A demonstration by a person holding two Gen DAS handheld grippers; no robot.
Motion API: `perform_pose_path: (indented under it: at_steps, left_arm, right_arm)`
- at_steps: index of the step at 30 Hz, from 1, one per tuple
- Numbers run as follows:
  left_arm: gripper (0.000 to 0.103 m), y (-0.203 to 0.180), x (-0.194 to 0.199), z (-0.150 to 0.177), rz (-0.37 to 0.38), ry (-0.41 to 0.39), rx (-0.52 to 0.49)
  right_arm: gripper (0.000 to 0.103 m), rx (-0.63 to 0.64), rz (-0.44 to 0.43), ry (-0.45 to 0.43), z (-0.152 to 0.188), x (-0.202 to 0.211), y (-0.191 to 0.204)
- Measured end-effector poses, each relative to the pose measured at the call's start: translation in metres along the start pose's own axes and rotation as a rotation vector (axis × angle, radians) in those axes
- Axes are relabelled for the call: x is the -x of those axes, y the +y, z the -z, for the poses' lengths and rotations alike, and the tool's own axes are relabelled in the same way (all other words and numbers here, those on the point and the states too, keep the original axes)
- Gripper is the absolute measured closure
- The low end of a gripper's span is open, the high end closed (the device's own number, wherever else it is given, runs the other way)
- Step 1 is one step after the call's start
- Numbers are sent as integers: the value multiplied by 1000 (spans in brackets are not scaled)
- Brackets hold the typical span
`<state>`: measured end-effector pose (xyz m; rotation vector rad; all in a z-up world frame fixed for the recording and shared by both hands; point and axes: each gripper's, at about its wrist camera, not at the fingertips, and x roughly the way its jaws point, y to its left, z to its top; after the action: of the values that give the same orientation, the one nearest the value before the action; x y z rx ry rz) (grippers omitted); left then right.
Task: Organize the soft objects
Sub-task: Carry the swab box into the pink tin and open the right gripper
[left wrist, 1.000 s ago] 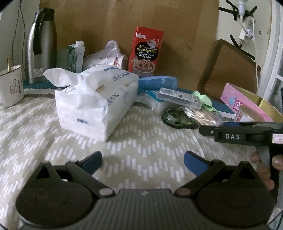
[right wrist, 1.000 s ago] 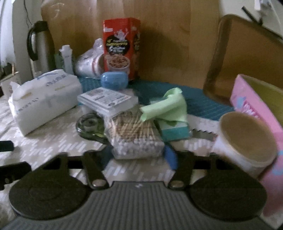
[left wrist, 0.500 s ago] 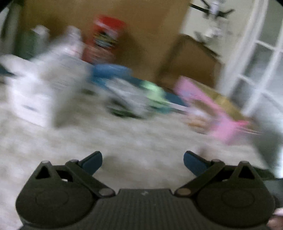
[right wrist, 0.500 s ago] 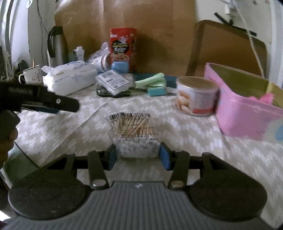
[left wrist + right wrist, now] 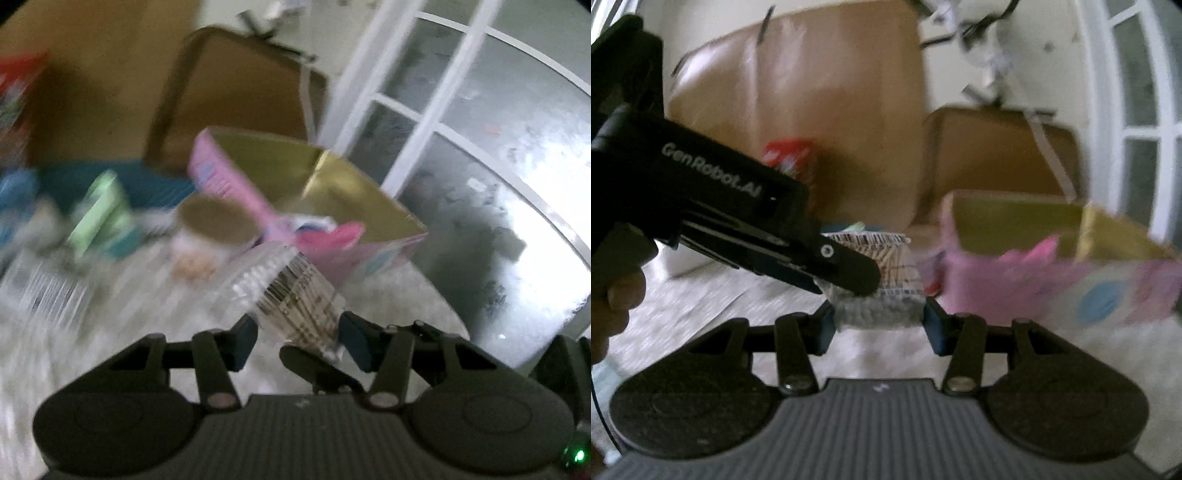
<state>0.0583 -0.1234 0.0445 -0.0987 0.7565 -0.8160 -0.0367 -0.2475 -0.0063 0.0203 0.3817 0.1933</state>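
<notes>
Gripping the crinkly clear cotton-swab packet [image 5: 877,288], my right tool [image 5: 879,325] holds firm; my left tool [image 5: 297,341] is closing around it, pads not visibly pressing.

Left wrist view motion-blurred: clutter at left of bench [image 5: 122,295] unreadable. Red carton [image 5: 14,110] cut by left edge. Cotton swab pack [image 5: 882,273] partly hidden behind left gripper [image 5: 846,273]. Pink box [image 5: 1052,269] smeared, print illegible.
</notes>
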Motion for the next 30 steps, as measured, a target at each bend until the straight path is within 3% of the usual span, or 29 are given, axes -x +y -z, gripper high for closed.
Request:
perform_pose_path:
  at_steps: [7,11,12,14,17,20,25,30]
  left_arm:
    - [50,-60,-70,-57,21,-3,-104]
    - [31,-76,-108,-74,-82,-37,-139]
    - [30,-77,-112,-74,-107,-48,-140]
    - [29,-75,-110,-72,-116,-58,-125]
    - [26,-67,-88,-60,-143,-89,-144]
    - [24,-54,-59,-42,-174,-119,-152]
    - [24,-8,0,3,-206,-119,-80]
    - [22,56,52,48,-447,-136,18]
  right_arm:
    - [51,4,155,-110,-28,11,-71]
    - [48,-35,214,-91,-37,-1,-120]
    - [48,-38,244,-86,-38,-8,-130]
    - [37,-34,343,-83,-38,-24,-152]
    - [37,-29,443,-51,-34,-36,-179]
    - [37,-85,426,-70,-28,-23,-183]
    - [39,-132,359,-165,-26,6,-153]
    - [51,-122,172,-209,-39,17,-107]
